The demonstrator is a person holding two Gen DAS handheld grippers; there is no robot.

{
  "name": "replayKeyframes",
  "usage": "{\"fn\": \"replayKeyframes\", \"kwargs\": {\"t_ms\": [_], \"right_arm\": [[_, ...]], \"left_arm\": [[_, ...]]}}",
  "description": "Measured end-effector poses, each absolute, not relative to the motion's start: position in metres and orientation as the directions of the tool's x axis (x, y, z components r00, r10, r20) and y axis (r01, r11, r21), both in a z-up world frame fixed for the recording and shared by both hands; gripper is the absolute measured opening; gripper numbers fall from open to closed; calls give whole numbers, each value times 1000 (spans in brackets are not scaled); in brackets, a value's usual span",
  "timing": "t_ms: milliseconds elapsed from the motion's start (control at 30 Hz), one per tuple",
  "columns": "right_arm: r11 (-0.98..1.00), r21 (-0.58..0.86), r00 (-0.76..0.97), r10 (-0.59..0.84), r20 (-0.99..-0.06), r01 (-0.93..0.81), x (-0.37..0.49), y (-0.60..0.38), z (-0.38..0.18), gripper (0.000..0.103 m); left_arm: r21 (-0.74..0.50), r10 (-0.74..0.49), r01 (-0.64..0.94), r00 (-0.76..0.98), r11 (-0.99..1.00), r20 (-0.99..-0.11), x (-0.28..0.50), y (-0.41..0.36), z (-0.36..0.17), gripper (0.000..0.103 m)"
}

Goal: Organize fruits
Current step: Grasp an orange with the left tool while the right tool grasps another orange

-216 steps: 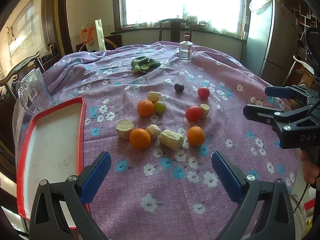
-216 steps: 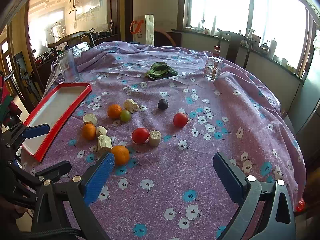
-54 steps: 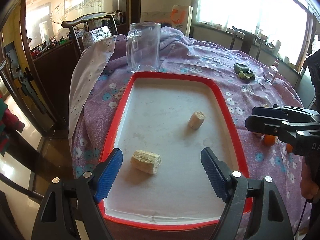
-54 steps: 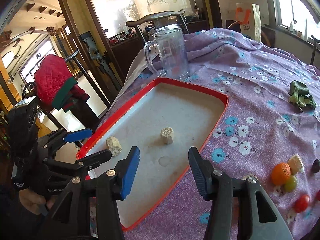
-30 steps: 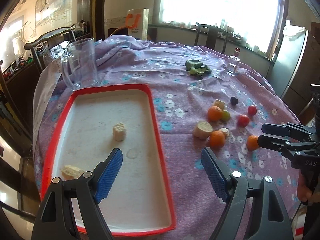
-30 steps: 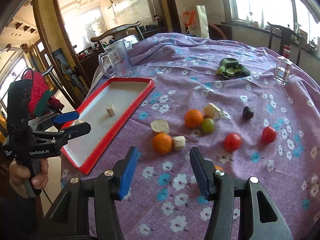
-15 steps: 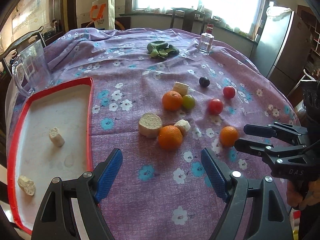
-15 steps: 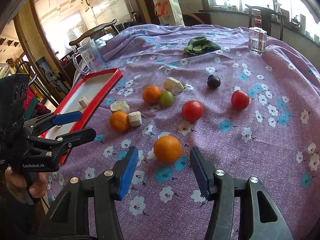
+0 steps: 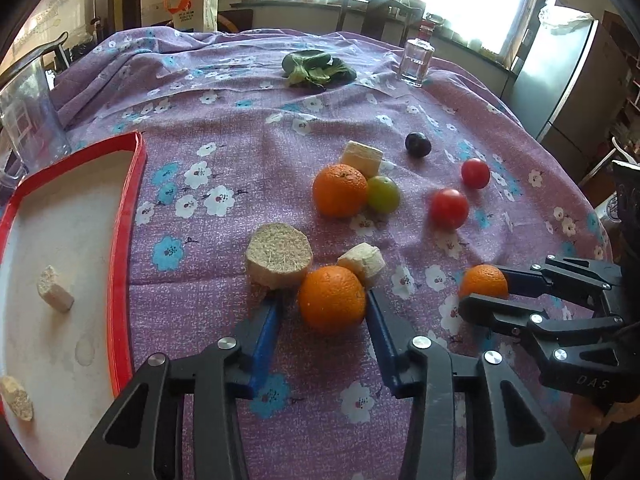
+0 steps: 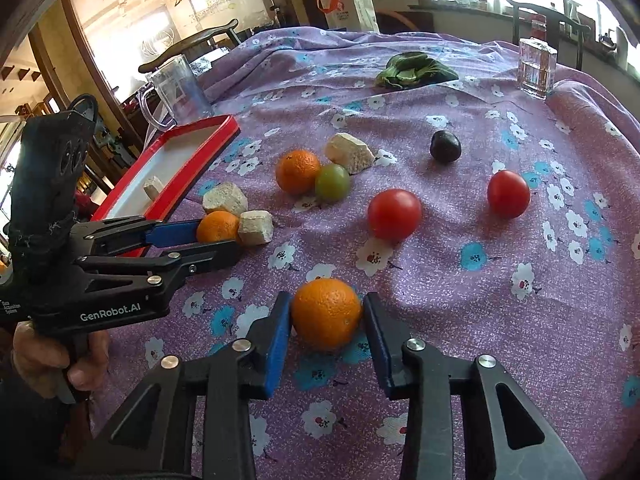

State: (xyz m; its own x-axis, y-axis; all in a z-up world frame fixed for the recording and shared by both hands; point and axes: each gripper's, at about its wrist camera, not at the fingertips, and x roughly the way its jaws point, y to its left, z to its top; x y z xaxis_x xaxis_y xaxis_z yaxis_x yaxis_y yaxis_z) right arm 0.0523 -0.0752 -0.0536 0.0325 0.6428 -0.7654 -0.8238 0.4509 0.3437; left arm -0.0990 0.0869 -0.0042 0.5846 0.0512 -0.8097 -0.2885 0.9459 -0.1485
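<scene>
From your left wrist view, your left tool [image 9: 326, 312] straddles an orange [image 9: 332, 299] on the counter [image 9: 240, 128], which wears a purple flowered cloth; its jaws are closing, the right blue pad touching the orange's side, the left pad a little apart from it. A round corn-cob piece [image 9: 279, 255] sits just beyond the left fingertip, and a smaller cob piece [image 9: 362, 263] touches the orange's far side. Farther off lie another orange [image 9: 340, 190] touching a green fruit [image 9: 383, 194], a pale cob chunk [image 9: 361, 157] behind them, two red tomatoes [image 9: 449, 208] and a dark plum [image 9: 418, 144]. The red-rimmed tray [image 9: 128, 216] at left holds two cob pieces [image 9: 55, 289]. At right, your right tool [image 9: 484, 292] sits around a third orange [image 9: 484, 281]. From your right wrist view, the right tool [image 10: 326, 318] is narrowing on that orange [image 10: 326, 313], which sits on the cloth between the blue pads, both pads at or almost at its skin; you cannot tell whether they press yet. At left, your left hand [image 10: 60, 356] holds the left tool [image 10: 218, 236] around its orange [image 10: 218, 226], beside the tray [image 10: 176, 184]. Greens [image 10: 414, 68], a glass bottle [image 10: 536, 68] and a clear jug [image 10: 172, 90] stand beyond.
</scene>
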Motion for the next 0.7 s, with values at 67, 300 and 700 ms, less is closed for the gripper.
{"fn": "replayKeyframes", "kwargs": {"t_ms": [67,300,700], "right_arm": [[455,345,34,642,-766,-821,52,-78,-53,34],[457,357,39,657,-753,-815,49,-91,-43,34],[436,371,42,692,-720,-820,36,-91,-24,34]], "left_arm": [[-164,33,-276,590,947,-807,-96,87,-5,32],[-171,30,-265,614,949,-788,-107,85,5,31],[-142,85,-284,658,948,-748,-161,81,37,31]]}}
